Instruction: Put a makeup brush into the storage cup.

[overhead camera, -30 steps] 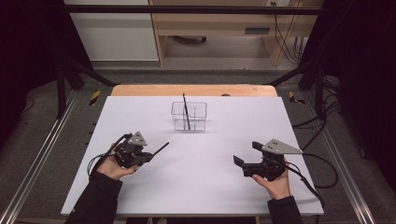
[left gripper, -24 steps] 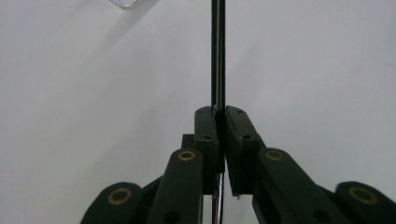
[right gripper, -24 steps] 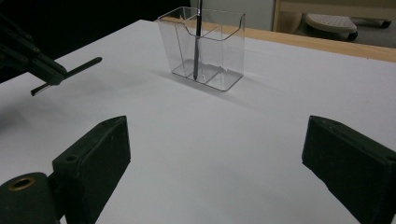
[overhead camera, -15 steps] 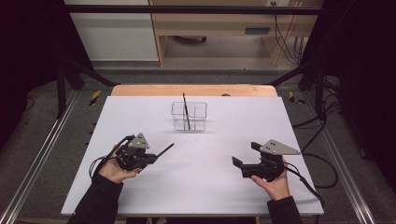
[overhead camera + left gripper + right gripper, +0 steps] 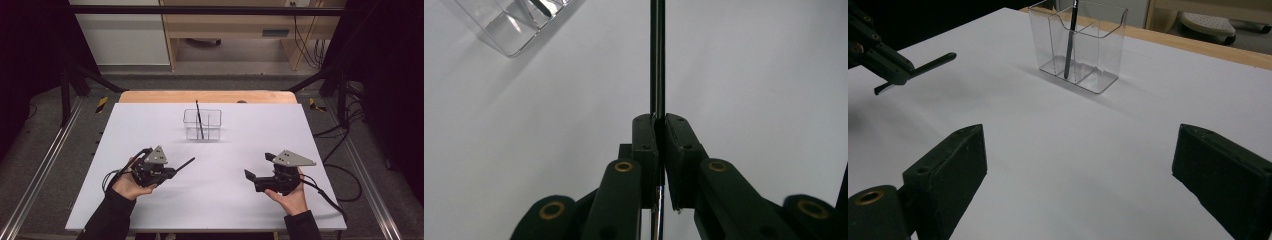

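Observation:
My left gripper (image 5: 172, 170) hovers over the table's left front, shut on a thin black pen (image 5: 185, 163) that points towards the clear plastic holder (image 5: 212, 122). In the left gripper view the pen (image 5: 657, 60) runs straight up from between the closed pads of the left gripper (image 5: 659, 120), with the holder (image 5: 509, 30) at top left. A second black pen (image 5: 198, 117) stands in the holder. My right gripper (image 5: 259, 166) is at the right front, open and holding nothing. In the right gripper view, the right gripper (image 5: 1079, 132) has its jaws wide apart and faces the holder (image 5: 1093, 45).
White table (image 5: 300, 130) with a wooden strip along its far edge (image 5: 210, 96). The holder is divided into compartments, and the standing pen (image 5: 1070, 40) is in one at its left. The left gripper (image 5: 883, 62) with its pen (image 5: 930, 64) appears in the right gripper view.
My left gripper has shifted a little to the right with the pen still in it. The right gripper has stayed about where it was.

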The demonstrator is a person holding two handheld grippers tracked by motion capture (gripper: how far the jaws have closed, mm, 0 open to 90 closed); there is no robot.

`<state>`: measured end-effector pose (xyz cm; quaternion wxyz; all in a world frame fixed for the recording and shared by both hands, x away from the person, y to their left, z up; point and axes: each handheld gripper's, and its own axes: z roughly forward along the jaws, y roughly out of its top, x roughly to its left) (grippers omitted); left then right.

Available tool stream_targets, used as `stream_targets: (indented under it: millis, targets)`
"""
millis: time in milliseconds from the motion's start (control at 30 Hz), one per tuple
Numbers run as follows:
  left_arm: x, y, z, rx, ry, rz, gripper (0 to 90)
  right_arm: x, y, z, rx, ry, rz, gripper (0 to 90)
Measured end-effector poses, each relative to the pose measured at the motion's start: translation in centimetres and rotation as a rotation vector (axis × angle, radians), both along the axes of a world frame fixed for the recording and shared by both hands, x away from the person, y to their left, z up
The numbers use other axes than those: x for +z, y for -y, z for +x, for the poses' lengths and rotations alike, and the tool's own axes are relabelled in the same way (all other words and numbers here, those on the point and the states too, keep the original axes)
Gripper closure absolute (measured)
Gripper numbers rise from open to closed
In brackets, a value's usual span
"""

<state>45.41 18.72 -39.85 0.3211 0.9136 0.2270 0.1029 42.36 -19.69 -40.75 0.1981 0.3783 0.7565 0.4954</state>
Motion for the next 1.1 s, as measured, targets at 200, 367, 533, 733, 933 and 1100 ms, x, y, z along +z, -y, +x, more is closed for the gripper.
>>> stream_targets:
  millis: [200, 367, 533, 733, 933, 1100]
  targets:
    - [-0.4, 0.9, -0.2, -0.028, -0.011, 0.015, 83.5, 0.0, -0.6, -0.1, 0.016, -0.003, -0.019, 7.9]
    - [-0.4, 1.4, -0.3, -0.05, -0.019, 0.012, 83.5, 0.0, -1.0, -0.1, 0.028, -0.008, -0.029, 7.9]
    - [-0.4, 1.8, -0.4, -0.071, -0.03, 0.006, 83.5, 0.1, -1.6, -0.1, 0.043, -0.006, -0.047, 8.0]
    - [-0.2, 2.3, -0.2, -0.096, -0.04, 0.013, 83.5, 0.6, -2.6, 0.1, 0.068, 0.004, -0.079, 8.4]
    - [0.3, 2.8, 0.4, -0.11, -0.041, 0.035, 83.4, 1.1, -4.3, 0.4, 0.107, 0.012, -0.166, 8.6]
    - [0.8, 3.0, 0.6, -0.12, -0.045, 0.048, 83.5, 1.3, -5.4, 0.3, 0.126, 0.041, -0.235, 8.6]
